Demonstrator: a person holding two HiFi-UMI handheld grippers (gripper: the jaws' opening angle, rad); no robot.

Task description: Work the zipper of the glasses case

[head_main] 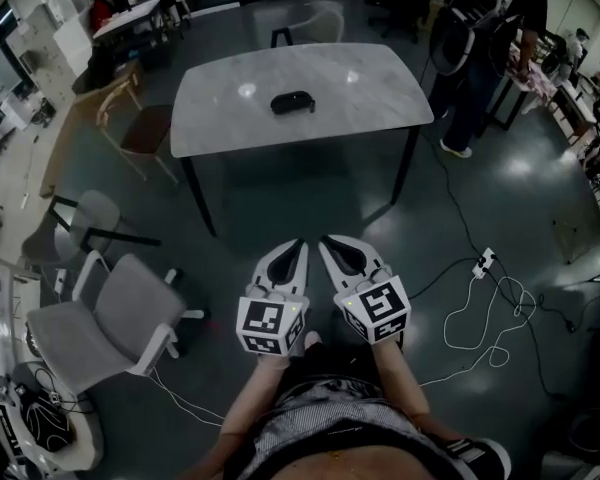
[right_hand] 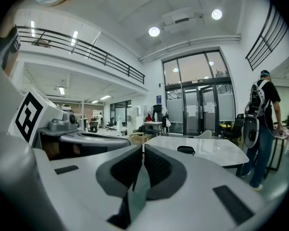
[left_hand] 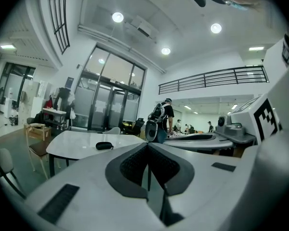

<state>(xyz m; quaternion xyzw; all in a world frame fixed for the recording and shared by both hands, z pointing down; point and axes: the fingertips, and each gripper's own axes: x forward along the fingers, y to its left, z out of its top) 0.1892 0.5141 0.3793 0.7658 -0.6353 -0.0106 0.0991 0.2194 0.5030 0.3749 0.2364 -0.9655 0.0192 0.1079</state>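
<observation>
A black glasses case (head_main: 293, 102) lies near the middle of a white table (head_main: 220, 128), far ahead of both grippers. The case (left_hand: 104, 146) shows small in the left gripper view, and the case (right_hand: 185, 149) again small in the right gripper view. My left gripper (head_main: 298, 245) and right gripper (head_main: 327, 241) are held side by side close to the person's body, well short of the table, pointing toward it. Both have their jaws together with nothing between them.
Grey chairs (head_main: 110, 318) stand at the left on the floor, a wooden chair (head_main: 130, 118) sits beside the table's left end. White cables and a power strip (head_main: 483, 263) lie on the floor at right. A person with a backpack (head_main: 480, 38) stands beyond the table's right corner.
</observation>
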